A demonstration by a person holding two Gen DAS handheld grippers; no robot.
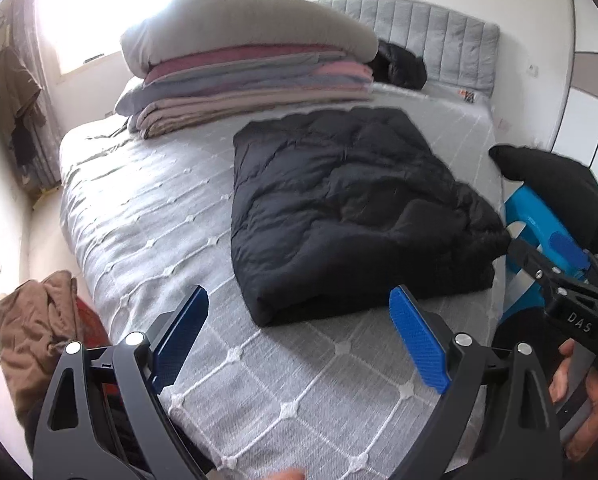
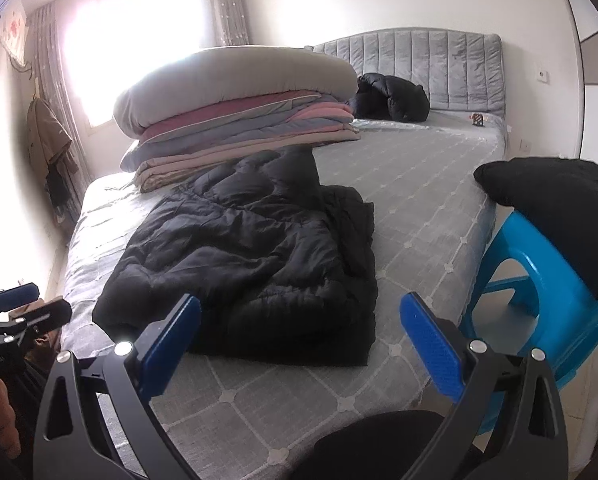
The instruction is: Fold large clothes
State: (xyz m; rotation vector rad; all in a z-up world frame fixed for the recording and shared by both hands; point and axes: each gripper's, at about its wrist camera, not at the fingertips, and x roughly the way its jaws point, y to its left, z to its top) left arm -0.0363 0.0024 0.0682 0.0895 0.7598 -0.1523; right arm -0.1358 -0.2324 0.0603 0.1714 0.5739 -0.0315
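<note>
A black quilted puffer garment (image 1: 351, 216) is seen lying on the grey bedspread with white stitched lattice (image 1: 147, 216), already doubled into a rough rectangle. In the left wrist view it lies ahead of the left gripper (image 1: 303, 340) and slightly to the right of its centre line; in the right wrist view it lies ahead of the right gripper (image 2: 301, 340) and to the left. Both grippers are held spread wide, with nothing between the blue ribbed pads (image 1: 417, 340), and both hover above the near edge of the bed, apart from the fabric.

The step in hand is judged to be a pause between folds: the garment is partly folded, its near edge thick and rolled, its far end loose and rumpled toward the stack of folded blankets in pink, mauve and beige topped by a grey pillow (image 2: 235, 108). Whether another fold is intended cannot be told for certain.

If one is, the next move would call for both grippers to be carried forward and lowered to the near corners of the bundle, closed on all layers together, and the edge lifted toward the far end. The slippery padded cloth is likely to spring open unless it is pinched deeply.

A blue plastic stool (image 2: 539, 292) carrying a black cushion-like bundle (image 2: 555, 208) stands to the right of the right gripper, beside the bed.
</note>
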